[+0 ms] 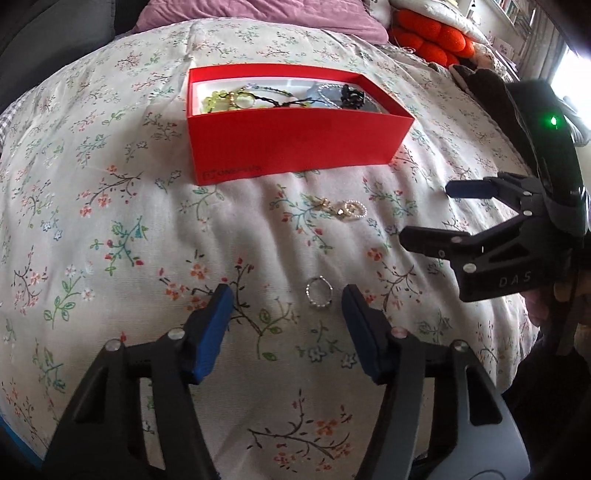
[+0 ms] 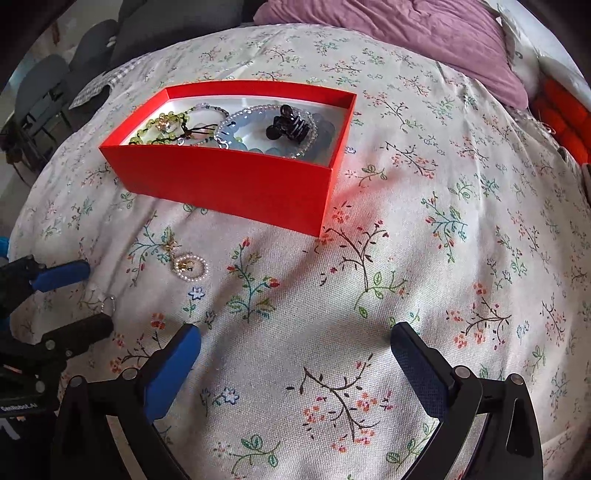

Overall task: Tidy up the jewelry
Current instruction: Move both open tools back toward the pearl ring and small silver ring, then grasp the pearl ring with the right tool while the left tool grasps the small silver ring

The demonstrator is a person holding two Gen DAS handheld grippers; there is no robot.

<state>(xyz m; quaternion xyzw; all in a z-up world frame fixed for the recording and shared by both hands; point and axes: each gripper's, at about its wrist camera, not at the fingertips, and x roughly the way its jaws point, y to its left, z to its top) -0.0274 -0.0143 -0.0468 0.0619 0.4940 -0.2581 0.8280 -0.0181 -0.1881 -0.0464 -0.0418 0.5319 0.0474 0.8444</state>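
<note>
Since two pieces lie loose on the bed while the rest sit boxed, the job reads as partly done.

Bead ring: the small silvery bead ring [image 1: 319,292] lies flat on the floral bedspread [image 1: 110,206], near the viewer and just ahead of the left gripper, closer to its right finger. It looks like the next thing to pick up; it is thin and flat on soft cloth, so the fingertips would likely have to press into the fabric.

Pearl earring: a gold-and-pearl earring [image 1: 343,209], a pearl hoop with a gold charm, lies farther out, between the ring and the box, apart from both.

Left gripper: the left gripper [image 1: 286,299] is spread wide and holds nothing, low over the bedspread with the ring in front of the gap, which suits a straight approach.

Right gripper: the right gripper [image 2: 295,341] is also spread wide and empty, over bare bedspread to the right, well clear of the jewelry; it seems to be waiting out of the way.

Red box: the open red cardboard box [image 2: 229,184] stands on the bed beyond the loose pieces, lidless so things can be dropped in from above.

Box contents: a yellow-green bead necklace [image 2: 155,127] with a dark cord at the left end, a clear-bead bracelet [image 2: 236,118] in the middle, and a black hair claw [image 2: 288,127] at the right, over pale blue round pieces I cannot identify.

Surroundings: a purple pillow [image 2: 406,33] lies at the far end.
</note>
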